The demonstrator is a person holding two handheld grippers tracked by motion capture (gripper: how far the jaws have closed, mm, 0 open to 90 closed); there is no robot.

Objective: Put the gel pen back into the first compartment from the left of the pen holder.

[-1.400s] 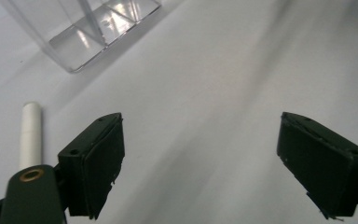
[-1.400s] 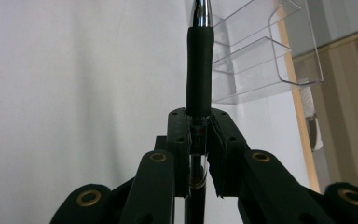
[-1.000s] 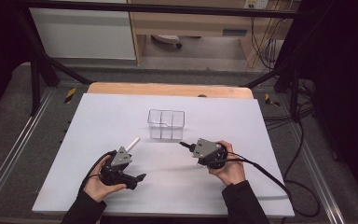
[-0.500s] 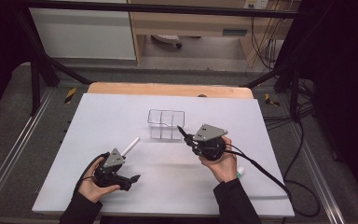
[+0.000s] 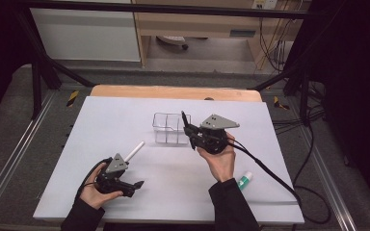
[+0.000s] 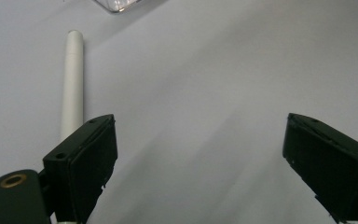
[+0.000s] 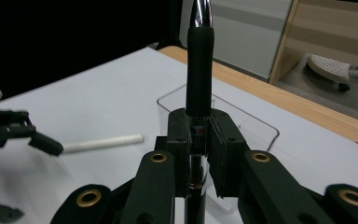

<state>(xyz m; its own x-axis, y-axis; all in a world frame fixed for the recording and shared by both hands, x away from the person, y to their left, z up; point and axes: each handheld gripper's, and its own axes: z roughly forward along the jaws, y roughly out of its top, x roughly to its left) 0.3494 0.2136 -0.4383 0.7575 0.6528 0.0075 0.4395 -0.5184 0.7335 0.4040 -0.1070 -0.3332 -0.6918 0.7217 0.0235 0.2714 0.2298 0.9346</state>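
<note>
Your right gripper (image 5: 187,126) is above the middle of the table (image 5: 101,125), just beside the right side of the clear box (image 5: 166,128). Its jaws are pressed together on a black pen (image 7: 199,74). In the right gripper view the pen stands upright between the two jaws, with its shiny metal part going out of the top of the picture and its lower part passing down between the arms of the gripper. The clear box is directly behind the pen there, and it has dividers inside. It stands on the table a little nearer to the far edge than to the near edge.

Your left gripper (image 5: 137,184) is low near the near-left corner of the table, and your hand rests on the surface. Its jaws are wide apart and hold nothing; in the left gripper view there is only bare table between them. A white stick (image 6: 72,84) lies on the table just beside the left jaw in that view, and its far end points toward the clear box.

A small white tube with a green end (image 5: 244,181) lies near the near-right part of the table, close to your right sleeve.
</note>
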